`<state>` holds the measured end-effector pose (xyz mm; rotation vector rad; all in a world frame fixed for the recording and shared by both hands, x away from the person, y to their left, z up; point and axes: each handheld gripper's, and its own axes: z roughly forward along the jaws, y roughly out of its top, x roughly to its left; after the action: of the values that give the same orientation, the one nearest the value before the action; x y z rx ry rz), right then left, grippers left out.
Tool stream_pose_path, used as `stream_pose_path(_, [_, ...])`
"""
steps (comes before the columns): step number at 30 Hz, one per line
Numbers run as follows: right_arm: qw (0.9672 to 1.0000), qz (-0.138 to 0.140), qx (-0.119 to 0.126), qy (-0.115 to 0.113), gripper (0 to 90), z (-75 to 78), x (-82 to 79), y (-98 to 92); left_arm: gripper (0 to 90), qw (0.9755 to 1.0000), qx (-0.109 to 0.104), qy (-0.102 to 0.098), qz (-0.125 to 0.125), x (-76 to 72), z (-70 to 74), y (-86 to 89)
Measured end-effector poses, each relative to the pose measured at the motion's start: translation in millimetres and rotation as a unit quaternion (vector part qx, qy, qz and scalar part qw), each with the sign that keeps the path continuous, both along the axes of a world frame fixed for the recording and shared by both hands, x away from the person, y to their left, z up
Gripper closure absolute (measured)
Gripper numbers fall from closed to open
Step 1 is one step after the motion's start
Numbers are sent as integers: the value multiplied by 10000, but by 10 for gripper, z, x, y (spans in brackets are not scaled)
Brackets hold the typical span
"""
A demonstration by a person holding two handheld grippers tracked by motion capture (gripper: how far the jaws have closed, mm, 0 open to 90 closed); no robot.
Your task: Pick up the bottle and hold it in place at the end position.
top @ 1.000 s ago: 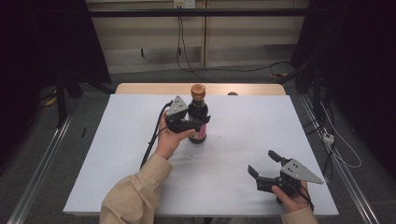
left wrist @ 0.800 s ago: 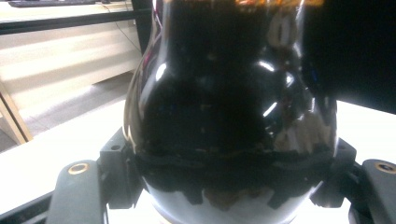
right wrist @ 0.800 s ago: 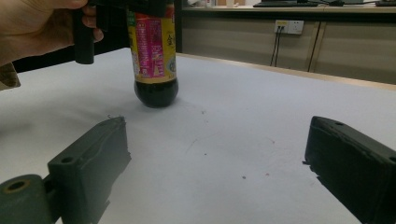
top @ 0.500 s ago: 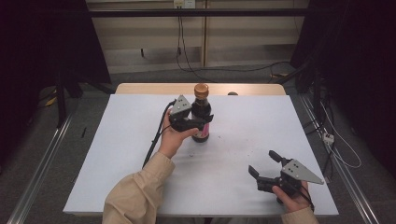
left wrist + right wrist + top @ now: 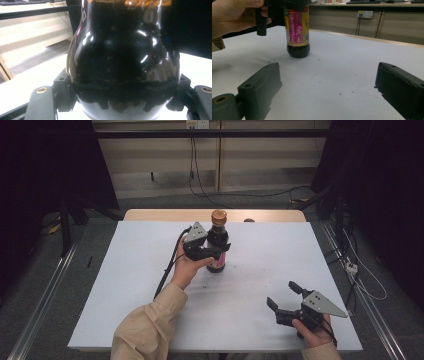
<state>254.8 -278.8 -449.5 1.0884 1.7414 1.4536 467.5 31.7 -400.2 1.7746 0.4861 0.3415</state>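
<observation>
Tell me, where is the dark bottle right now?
In the high view the dark bottle stands upright on the white table, toward the far middle, clamped in the left gripper. The right gripper waits open near the front right corner.

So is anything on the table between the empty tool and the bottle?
No. The right tool stands open, and only bare table lies between it and the bottle, which the left tool grips.

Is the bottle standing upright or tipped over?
Upright. The bottle stands with its base on the table and its cap on top, the left tongs clamped around its body.
</observation>
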Motion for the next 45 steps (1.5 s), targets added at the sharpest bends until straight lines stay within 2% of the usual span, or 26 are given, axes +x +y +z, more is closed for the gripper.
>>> stream_pose_path(10, [10000,4,-30,14,56,-2,-3,9,273,9999,92,-25,-75,-15,2,23])
stream_pose_path(14, [10000,-1,-51,4,56,-2,-3,13,273,9999,19,-24,-116,-15,-15,61])
stream_pose_path(21, [10000,2,-63,10,57,-4,-3,16,274,9999,27,-8,-158,-21,-12,73])
stream_pose_path(25, [10000,2,-82,11,57,-4,-5,19,276,9996,131,-68,-226,-10,-10,90])
stream_pose_path(28, [9999,6,-98,24,57,-8,-2,22,276,9995,108,-22,-283,-2,-13,97])
stream_pose_path(29, [9999,11,-100,27,57,-9,0,24,276,9997,30,55,-244,-6,-16,89])
stream_pose_path(32, [9999,49,-161,-14,52,-1,8,26,277,9996,114,37,-249,-7,-13,91])
stream_pose_path(35, [9999,98,-137,22,44,10,13,32,277,9997,102,88,-208,-17,-14,93])
stream_pose_path(39, [9994,260,-37,219,33,31,56,50,275,9997,99,95,-177,-21,-15,89])
stream_pose_path(45, [9983,364,-118,435,37,53,139,122,275,9998,64,133,-153,-35,-19,95])
